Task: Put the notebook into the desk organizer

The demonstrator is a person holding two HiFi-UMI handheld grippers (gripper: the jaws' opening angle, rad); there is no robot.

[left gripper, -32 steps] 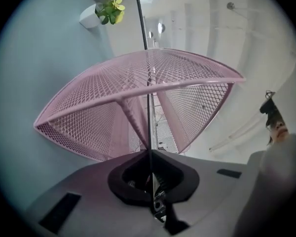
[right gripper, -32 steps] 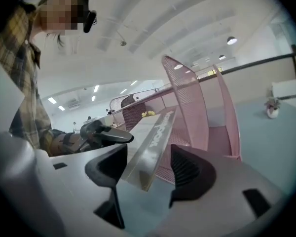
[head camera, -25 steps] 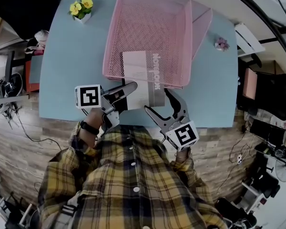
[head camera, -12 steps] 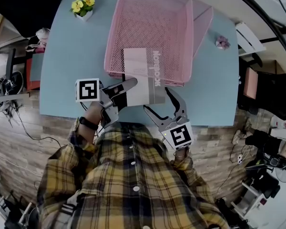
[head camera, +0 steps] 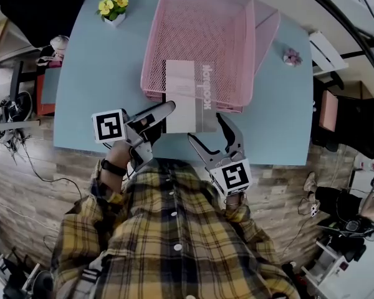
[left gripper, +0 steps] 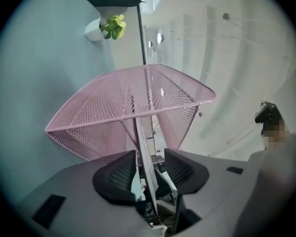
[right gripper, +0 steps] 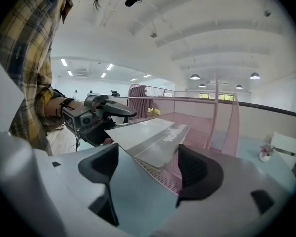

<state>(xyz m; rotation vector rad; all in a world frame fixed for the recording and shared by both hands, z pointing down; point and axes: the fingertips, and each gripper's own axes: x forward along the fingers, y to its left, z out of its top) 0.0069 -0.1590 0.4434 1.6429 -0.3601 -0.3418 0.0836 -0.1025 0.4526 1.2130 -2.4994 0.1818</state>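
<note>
The white and grey notebook (head camera: 187,98) lies tilted across the front rim of the pink mesh desk organizer (head camera: 202,23), far half inside, near half sticking out toward me. My left gripper (head camera: 162,118) sits at the notebook's near left corner. Its jaws have just been opening, and the notebook's edge (left gripper: 144,152) now stands between the pads with gaps on both sides. My right gripper (head camera: 206,131) is open just below the notebook's near edge, with nothing held. In the right gripper view the notebook (right gripper: 148,135) rests on the organizer's rim (right gripper: 212,117) ahead of the open jaws (right gripper: 148,167).
The organizer stands on a light blue table (head camera: 93,92). A small pot of yellow flowers (head camera: 112,8) sits at the far left corner, and a small pink ornament (head camera: 291,56) at the right. The table's near edge runs just under both grippers.
The notebook has slid a little further into the organizer. The left gripper's jaws, shut on it before, have opened. The right gripper has stayed where it was.
</note>
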